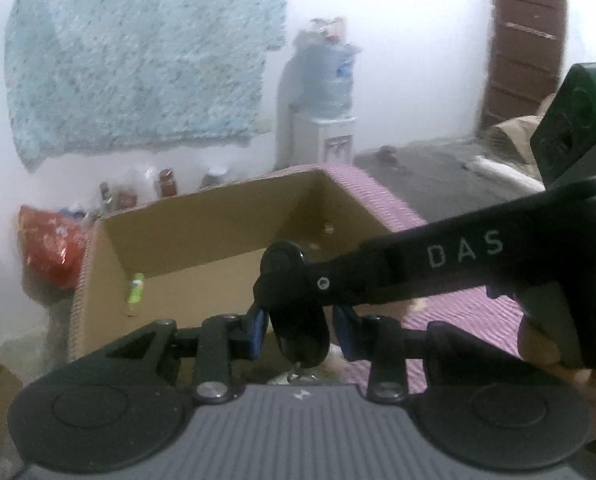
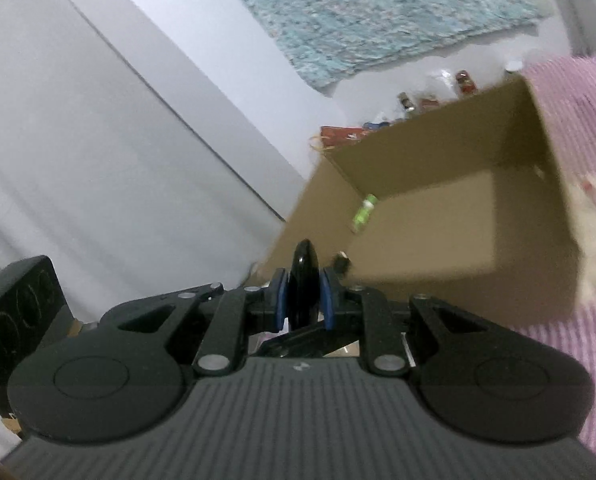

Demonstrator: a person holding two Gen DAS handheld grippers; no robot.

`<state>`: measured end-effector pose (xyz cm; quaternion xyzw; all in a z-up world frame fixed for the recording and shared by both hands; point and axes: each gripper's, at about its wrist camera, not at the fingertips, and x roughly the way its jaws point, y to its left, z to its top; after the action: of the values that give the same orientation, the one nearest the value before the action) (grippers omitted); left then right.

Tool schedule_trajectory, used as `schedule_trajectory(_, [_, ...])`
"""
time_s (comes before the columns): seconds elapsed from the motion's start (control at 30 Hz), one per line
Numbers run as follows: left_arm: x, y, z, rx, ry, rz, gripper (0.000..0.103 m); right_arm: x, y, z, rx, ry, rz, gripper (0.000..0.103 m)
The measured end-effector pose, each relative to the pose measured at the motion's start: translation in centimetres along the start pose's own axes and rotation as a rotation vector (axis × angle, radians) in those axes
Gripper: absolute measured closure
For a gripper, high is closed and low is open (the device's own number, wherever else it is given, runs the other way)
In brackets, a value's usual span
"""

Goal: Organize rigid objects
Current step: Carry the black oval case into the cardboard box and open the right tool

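The only writing that reads clearly is "DAS", in pale capitals on the side of a black arm (image 1: 437, 268) that reaches in from the right of the left wrist view; it ends in a round black disc (image 1: 282, 260). Below that disc hangs a black oval object (image 1: 303, 332), long axis roughly upright, sitting between the blue pads (image 1: 258, 328) of the left gripper (image 1: 301, 330). The pads stand narrow, but blur hides whether they press on it.

In the right wrist view the right gripper (image 2: 303, 296) is clamped on a thin black disc-shaped object (image 2: 303, 280), seen edge-on, its long axis running up and away from the camera toward the cardboard box (image 2: 425, 216). Blue pads (image 2: 278, 300) press both faces.

The box lies open on a pink striped cloth (image 1: 457, 320), and inside it against the left wall lies a small green bottle (image 1: 135, 288), tilted, with an unreadable label. Jars (image 1: 166, 182) and a red bag (image 1: 54, 244) sit beyond the box near the white wall; a water dispenser (image 1: 329, 92) stands farther back
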<state>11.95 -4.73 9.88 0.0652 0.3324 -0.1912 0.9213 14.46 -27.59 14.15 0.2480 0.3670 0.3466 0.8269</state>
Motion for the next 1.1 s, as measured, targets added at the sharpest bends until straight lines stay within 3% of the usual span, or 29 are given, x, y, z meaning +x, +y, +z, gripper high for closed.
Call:
schedule_trajectory(0.17, [5.1, 4.6, 3.0, -0.087, 0.152, 0.010, 0.067, 7.4, -1.9, 4.8, 0.092, 0.140, 0.014, 0.087])
schedule_trajectory(0.3, [9.3, 7.2, 4.2, -0.117, 0.260, 0.065, 0.067, 13.2, -4.1, 7.3, 0.204, 0.232, 0.011, 0.087])
schedule_trajectory(0.53, [12.7, 9.1, 4.5, -0.121, 0.335, 0.184, 0.061, 19.2, -7.1, 7.9, 0.359, 0.297, -0.014, 0.083])
schedule_trajectory(0.63, [12.4, 9.3, 4.6, -0.129, 0.311, 0.183, 0.051, 19.6, -7.5, 7.7, 0.376, 0.293, -0.021, 0.081])
schedule_trajectory(0.8, [10.3, 8.7, 4.7, -0.134, 0.269, 0.167, 0.048, 17.8, -7.2, 7.6, 0.363, 0.255, -0.012, 0.079])
schedule_trajectory(0.9, [8.7, 8.6, 5.0, -0.141, 0.231, 0.157, 0.043, 15.5, -6.6, 7.6, 0.342, 0.221, 0.002, 0.078])
schedule_trajectory(1.1, [3.4, 8.0, 5.1, -0.138, 0.112, 0.102, 0.025, 9.0, -5.3, 7.5, 0.303, 0.128, 0.056, 0.076])
